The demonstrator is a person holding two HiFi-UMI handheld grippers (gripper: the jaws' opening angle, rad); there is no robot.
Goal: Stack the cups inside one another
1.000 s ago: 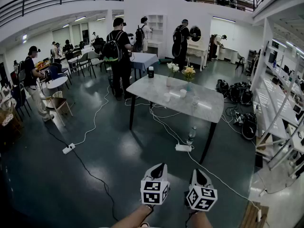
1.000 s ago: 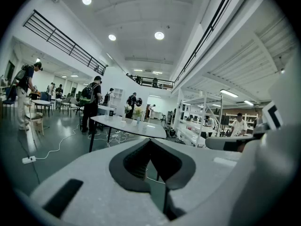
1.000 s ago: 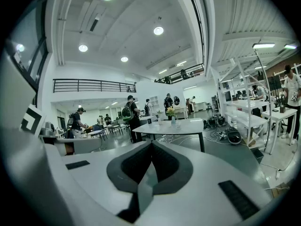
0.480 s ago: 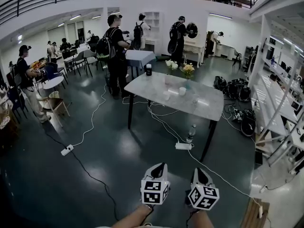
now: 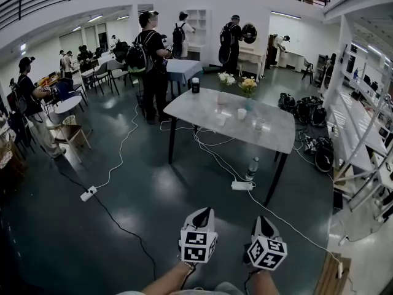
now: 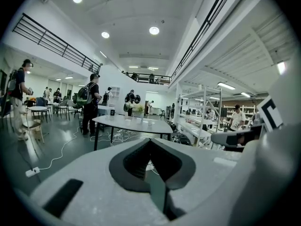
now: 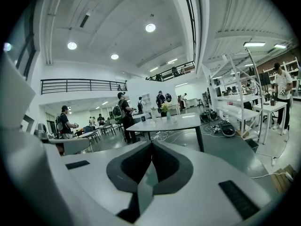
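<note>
There they were: the left hand-held gripper (image 5: 207, 211) and the right hand-held gripper (image 5: 260, 219), out side by side and close together. Both hung low over the dark floor (image 5: 123, 226), pointing toward the worktop (image 5: 273, 137) well ahead of them. The left one's jaws were pressed together with nothing between them. Same story on the right, jaws closed tip to tip and empty. The person's forearms just showed behind the marker cubes.

The cups stood far out in front of both grippers, on the worktop. A white cup (image 5: 242, 113) sat toward the middle, and a pale cup (image 5: 221, 120) stood near it on the left gripper's side. A clear cup (image 5: 259, 125) was a little nearer, on the right gripper's side. All three stood apart, none nested in another.

Beyond them, at the far edge, stood flowers (image 5: 248, 86) and a dark can (image 5: 195, 85). Between the grippers and the worktop, a white power strip (image 5: 241, 185) lay on the floor. A bottle (image 5: 252, 166) stood upright just beyond it, and cables trailed under the worktop. Farther off, past the worktop's far left corner, stood people with backpacks (image 5: 147, 54).
</note>
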